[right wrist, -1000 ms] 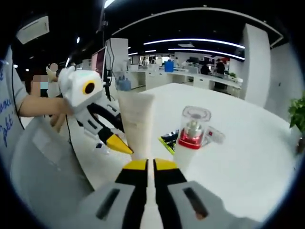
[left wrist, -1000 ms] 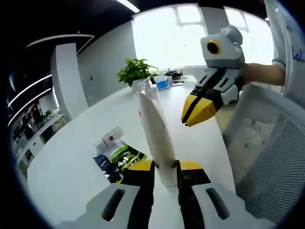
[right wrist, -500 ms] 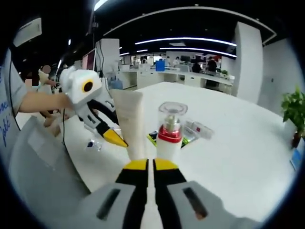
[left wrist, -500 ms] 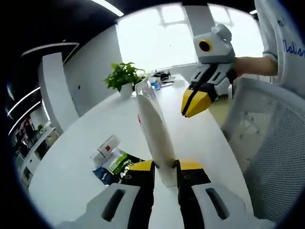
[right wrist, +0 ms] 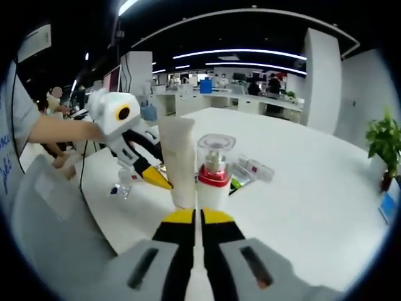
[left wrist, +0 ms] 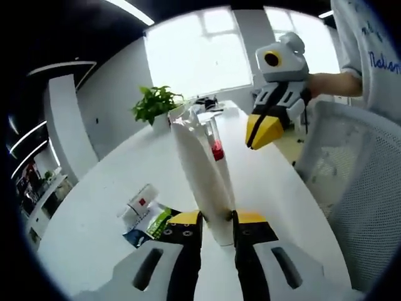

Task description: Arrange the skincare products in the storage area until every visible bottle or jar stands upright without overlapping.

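Observation:
A tall white tube (left wrist: 202,172) stands upright on the white table (left wrist: 88,213), and my left gripper (left wrist: 217,221) is shut on its lower end. Just behind the tube stands a white bottle with a red collar and a clear cap (left wrist: 215,145). My right gripper (left wrist: 258,134) hovers to the right of both, jaws shut with nothing in them. In the right gripper view the bottle (right wrist: 213,177) stands upright just beyond my right gripper (right wrist: 194,216). The tube (right wrist: 178,163) is beside it on the left, with the left gripper (right wrist: 155,179) at its base.
Flat sachets and a small white box (left wrist: 147,216) lie on the table left of the tube, and they show behind the bottle as sachets (right wrist: 243,175). A potted plant (left wrist: 152,104) stands at the far edge. A mesh chair (left wrist: 363,188) is close on the right.
Both views have shifted. The red-collared bottle now shows behind the tube in the left gripper view and sits centred ahead of my right jaws. The left gripper has kept hold of the tube.

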